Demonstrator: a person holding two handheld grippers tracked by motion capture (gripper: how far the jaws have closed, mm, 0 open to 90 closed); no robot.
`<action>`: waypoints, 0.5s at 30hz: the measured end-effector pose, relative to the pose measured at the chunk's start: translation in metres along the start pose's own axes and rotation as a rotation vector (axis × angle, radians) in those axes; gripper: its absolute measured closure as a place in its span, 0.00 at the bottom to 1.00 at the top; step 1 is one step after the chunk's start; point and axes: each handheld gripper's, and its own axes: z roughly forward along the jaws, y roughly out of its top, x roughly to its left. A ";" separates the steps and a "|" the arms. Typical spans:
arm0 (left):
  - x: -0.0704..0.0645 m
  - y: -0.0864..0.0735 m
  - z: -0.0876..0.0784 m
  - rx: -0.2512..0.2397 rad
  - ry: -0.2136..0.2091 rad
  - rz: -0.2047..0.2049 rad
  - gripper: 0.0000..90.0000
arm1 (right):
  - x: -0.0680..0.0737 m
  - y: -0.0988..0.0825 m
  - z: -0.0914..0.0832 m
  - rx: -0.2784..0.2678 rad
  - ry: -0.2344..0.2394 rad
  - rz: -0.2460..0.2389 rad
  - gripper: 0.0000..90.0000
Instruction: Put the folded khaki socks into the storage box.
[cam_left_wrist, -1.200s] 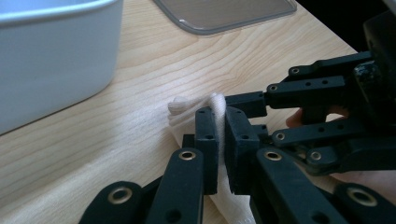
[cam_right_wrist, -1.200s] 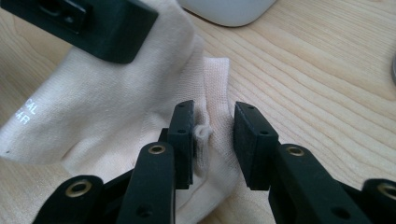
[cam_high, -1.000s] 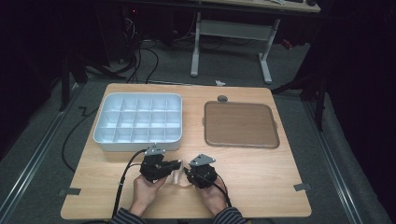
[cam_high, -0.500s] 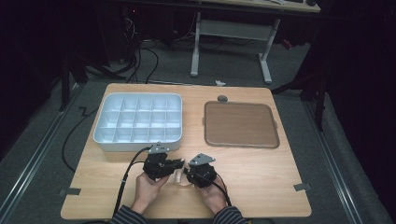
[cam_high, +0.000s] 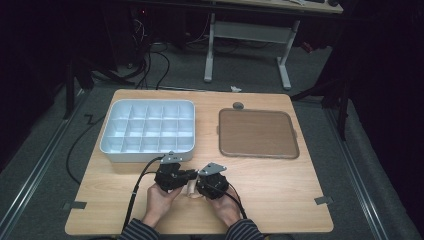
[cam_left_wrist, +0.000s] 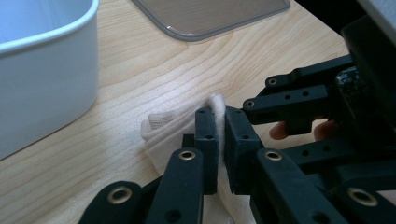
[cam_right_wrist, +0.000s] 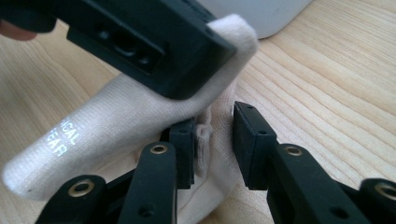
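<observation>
Cream sock, lower left of frame: partial white lettering, possibly "…ICAL …EAR". Left tool pinches its fabric; right tool stands spread around it.

White divided tray (brown lid beside).

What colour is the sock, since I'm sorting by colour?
Cream white sock with white lettering, clearest in the right gripper view.

Both grippers are matte black: the left gripper and right gripper each wear a grey three-cornered plate, brass-ringed pivots dot the linkages, black cables trail near, and the sleeves are dark-striped.
</observation>
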 end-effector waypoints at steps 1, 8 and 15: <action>0.000 0.000 0.000 0.000 0.000 0.000 0.95 | 0.000 0.000 0.000 0.000 0.000 0.000 0.78; 0.001 0.000 -0.003 0.003 0.028 0.001 0.95 | -0.004 -0.001 -0.018 -0.043 -0.016 0.047 0.73; 0.000 -0.002 -0.001 0.008 0.040 0.001 0.95 | -0.008 -0.013 -0.036 -0.061 -0.013 0.079 0.72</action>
